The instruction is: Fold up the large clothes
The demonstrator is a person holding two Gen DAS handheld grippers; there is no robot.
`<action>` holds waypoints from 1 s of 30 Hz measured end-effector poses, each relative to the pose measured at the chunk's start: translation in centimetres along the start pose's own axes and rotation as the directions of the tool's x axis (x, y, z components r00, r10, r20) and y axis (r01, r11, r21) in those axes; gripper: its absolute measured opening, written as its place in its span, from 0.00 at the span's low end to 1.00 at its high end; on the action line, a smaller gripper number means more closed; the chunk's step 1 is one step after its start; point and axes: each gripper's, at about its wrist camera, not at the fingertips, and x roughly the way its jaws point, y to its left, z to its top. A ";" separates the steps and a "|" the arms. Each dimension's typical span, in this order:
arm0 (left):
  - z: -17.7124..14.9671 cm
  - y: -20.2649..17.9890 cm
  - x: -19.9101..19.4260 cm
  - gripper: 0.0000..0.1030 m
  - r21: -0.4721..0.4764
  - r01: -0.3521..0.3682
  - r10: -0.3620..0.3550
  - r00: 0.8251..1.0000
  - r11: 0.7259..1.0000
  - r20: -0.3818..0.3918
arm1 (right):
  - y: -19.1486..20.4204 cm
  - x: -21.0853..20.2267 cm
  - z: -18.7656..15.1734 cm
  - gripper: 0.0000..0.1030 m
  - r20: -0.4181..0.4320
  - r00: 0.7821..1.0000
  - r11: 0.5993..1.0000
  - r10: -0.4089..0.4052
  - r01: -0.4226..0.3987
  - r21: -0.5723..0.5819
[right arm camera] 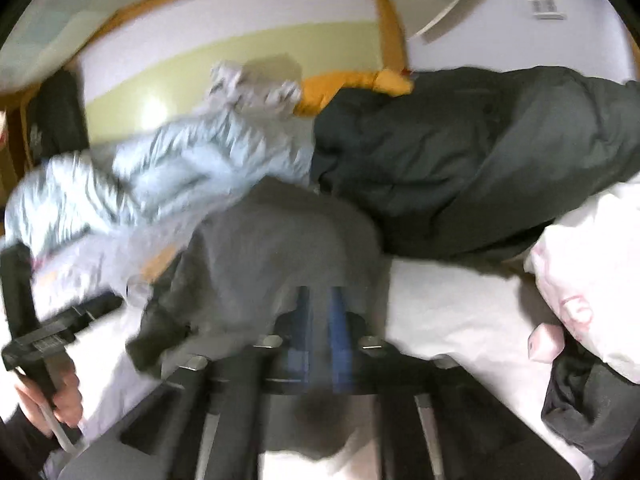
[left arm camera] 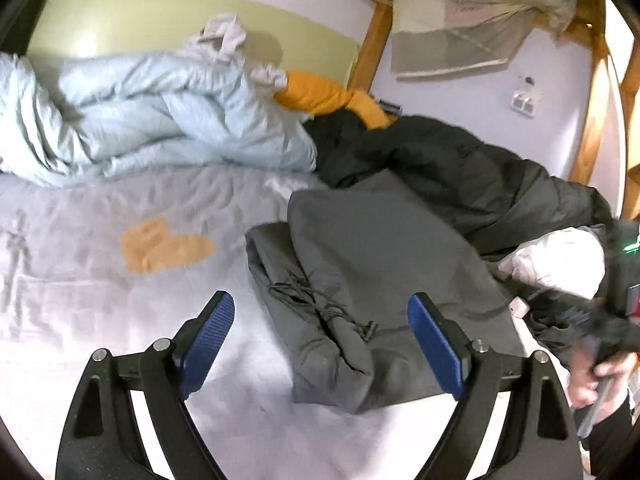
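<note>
A grey garment with drawstrings [left arm camera: 368, 280] lies folded on the pale bed sheet [left arm camera: 100, 288]. My left gripper [left arm camera: 320, 332] is open just above its near end, blue pads [left arm camera: 214, 332] apart, holding nothing. In the right wrist view my right gripper [right arm camera: 320, 312] is shut on the near edge of the same grey garment [right arm camera: 272, 256], which rises over the fingers. That view is blurred by motion.
A light blue puffy duvet [left arm camera: 140, 124] is bunched at the back left. A dark jacket [left arm camera: 460, 168] and an orange garment [left arm camera: 332, 96] lie at the back right. A white pillow [right arm camera: 592, 280] sits on the right. Wooden bed posts [left arm camera: 376, 36] stand behind.
</note>
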 end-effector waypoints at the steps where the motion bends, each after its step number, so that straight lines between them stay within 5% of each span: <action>1: 0.0 -0.1 -0.6 0.85 0.003 -0.006 0.006 1.000 1.000 0.014 | 0.3 1.6 -0.7 0.07 -0.054 0.998 1.000 -0.018 0.018 0.002; 5: -0.1 0.0 -1.9 0.85 0.016 -0.016 0.015 0.999 1.000 0.028 | 0.1 6.4 -3.1 0.07 -0.089 0.995 0.998 -0.050 0.053 0.031; 9: -1.2 -0.4 -2.6 0.85 0.071 -0.055 0.052 0.998 0.996 0.046 | -0.4 6.0 -3.7 0.07 -0.037 0.999 0.996 0.000 0.004 0.086; 13: -2.7 -1.2 -3.5 0.85 0.126 -0.090 0.076 0.991 0.988 0.113 | 1.1 2.1 -5.8 0.07 0.127 0.992 0.999 -0.018 0.014 0.037; 17: -4.6 -2.0 -5.0 0.88 0.158 -0.155 0.110 0.959 0.975 0.261 | 2.6 -1.6 -8.1 0.08 0.241 0.970 1.000 0.017 -0.017 -0.001; 19: -5.8 -2.3 -5.5 1.00 0.163 -0.203 0.141 0.934 0.966 0.328 | 3.2 -2.9 -9.1 0.20 0.296 0.955 0.999 0.030 -0.024 -0.023; 21: -6.6 -2.6 -5.3 1.00 0.185 -0.232 0.158 0.926 0.955 0.344 | 3.7 -4.1 -9.9 0.66 0.351 0.936 0.999 0.017 -0.003 -0.039; 22: -6.6 -2.9 -5.1 1.00 0.199 -0.251 0.173 0.923 0.947 0.342 | 4.0 -4.7 -10.3 0.74 0.389 0.921 0.999 0.004 0.016 -0.047; 26: -6.7 -3.1 -5.0 1.00 0.218 -0.268 0.183 0.920 0.938 0.346 | 5.6 -6.9 -11.8 0.95 0.510 0.860 0.992 -0.013 0.075 -0.101; 30: -6.6 -2.2 -5.3 1.00 0.167 -0.280 0.206 0.911 0.945 0.358 | 6.4 -6.8 -11.7 1.00 0.499 0.866 0.987 -0.030 0.106 -0.125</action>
